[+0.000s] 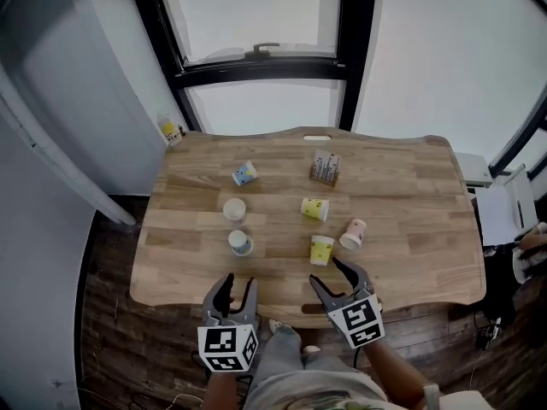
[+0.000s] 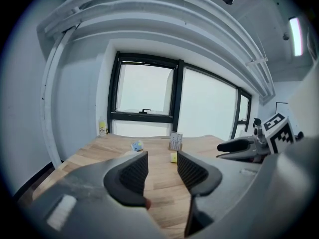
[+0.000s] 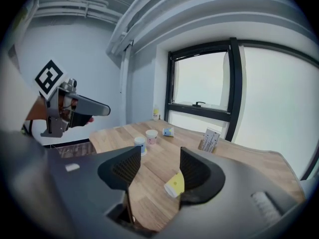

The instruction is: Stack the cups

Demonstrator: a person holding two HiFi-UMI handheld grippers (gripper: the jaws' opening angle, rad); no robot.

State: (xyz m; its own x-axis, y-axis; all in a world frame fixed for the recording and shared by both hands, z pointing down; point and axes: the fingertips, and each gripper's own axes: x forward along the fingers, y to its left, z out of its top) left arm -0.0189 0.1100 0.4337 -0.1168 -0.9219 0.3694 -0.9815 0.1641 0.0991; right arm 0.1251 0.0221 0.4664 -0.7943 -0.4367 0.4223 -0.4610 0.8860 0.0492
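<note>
Left tongs [image 1: 239, 280] and right tongs [image 1: 325, 272] are open, empty. The near yellow cup [image 1: 321, 249] is just ahead of the right, the blue cup [image 1: 241, 243] ahead of the left.

Soft daylight is pouring through the large black-framed window [image 1: 256, 15], its panes blowing out to flat white in all 3 views. The pale wooden table [image 1: 410, 186] is taking it evenly, with only faint shadows forming. A long white ceiling strip light [image 2: 296, 34] is glowing in the left gripper view. Both gripper views are bending straight lines and darkening to black at their round edges, and the near dark grey jaws are looking soft.
</note>
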